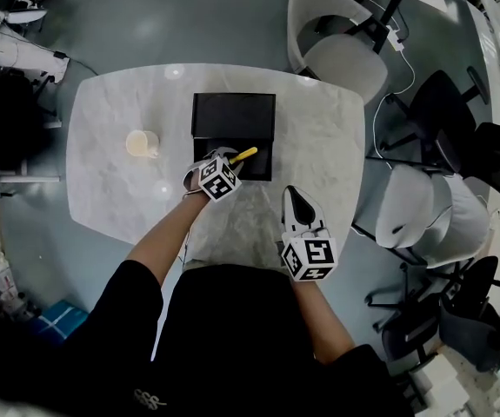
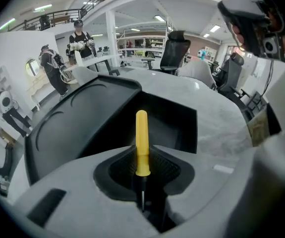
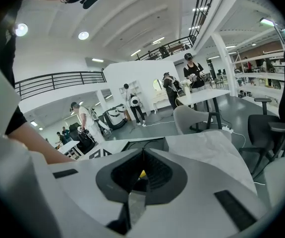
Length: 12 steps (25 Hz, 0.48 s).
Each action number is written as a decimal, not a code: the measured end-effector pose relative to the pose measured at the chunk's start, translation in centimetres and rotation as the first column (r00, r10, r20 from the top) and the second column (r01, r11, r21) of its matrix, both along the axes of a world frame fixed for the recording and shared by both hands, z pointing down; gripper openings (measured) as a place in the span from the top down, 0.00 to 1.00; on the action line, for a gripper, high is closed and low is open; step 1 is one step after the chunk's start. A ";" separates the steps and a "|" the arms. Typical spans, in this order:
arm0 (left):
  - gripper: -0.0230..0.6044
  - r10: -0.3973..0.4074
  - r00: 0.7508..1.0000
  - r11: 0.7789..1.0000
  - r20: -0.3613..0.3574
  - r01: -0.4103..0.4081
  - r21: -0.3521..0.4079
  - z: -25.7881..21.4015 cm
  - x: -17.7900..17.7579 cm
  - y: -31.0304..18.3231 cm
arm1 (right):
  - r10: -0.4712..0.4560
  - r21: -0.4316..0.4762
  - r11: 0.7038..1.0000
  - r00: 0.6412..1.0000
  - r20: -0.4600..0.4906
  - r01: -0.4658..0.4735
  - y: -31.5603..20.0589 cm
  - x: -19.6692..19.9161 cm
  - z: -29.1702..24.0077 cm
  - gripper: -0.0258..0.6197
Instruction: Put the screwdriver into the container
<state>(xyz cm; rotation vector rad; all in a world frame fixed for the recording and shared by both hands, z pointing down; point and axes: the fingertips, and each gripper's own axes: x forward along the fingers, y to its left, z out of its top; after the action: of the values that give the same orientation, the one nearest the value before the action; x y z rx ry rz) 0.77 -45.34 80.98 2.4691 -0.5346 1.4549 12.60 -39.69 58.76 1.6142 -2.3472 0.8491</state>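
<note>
Right gripper [image 1: 291, 195] idles nearest, short of the container [image 1: 232, 111]; left gripper [image 1: 229, 158] holds the screwdriver [image 1: 244, 154] over its near part. Left gripper view: jaws clamp the handle's base, seemingly aiming it inward. Right gripper view: jaws together, empty

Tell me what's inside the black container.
No contents show in the container; the screwdriver, held by the left gripper, points its yellow handle over it. The gripper covers the near part.

Operator wears a black short-sleeved top [image 1: 232, 337] with small white print [image 1: 145, 398] at lower left of frame; left gripper [image 1: 230, 155] and right gripper [image 1: 291, 195] are light grey shells with dark ribbed pads [image 2: 166, 169], each with a white cube [image 1: 310, 255] bearing black square markers.
</note>
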 end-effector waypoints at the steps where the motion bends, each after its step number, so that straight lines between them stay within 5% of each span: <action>1: 0.83 0.005 1.000 1.000 0.009 -0.005 -0.007 0.4 0.1 0.0 | 0.009 -0.002 1.000 1.000 -0.002 -0.009 -0.2 0.4 0.2 0.94; 12: 0.82 0.021 0.999 1.000 0.034 -0.020 -0.023 2.3 0.3 0.1 | 0.034 -0.022 0.999 0.999 -0.007 -0.034 -0.3 1.2 1.3 0.94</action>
<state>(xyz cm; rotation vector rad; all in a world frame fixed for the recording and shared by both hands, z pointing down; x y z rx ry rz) 1.03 -45.20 83.27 2.4432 -0.4981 1.5051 13.76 -40.00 60.03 1.6508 -2.3039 0.8711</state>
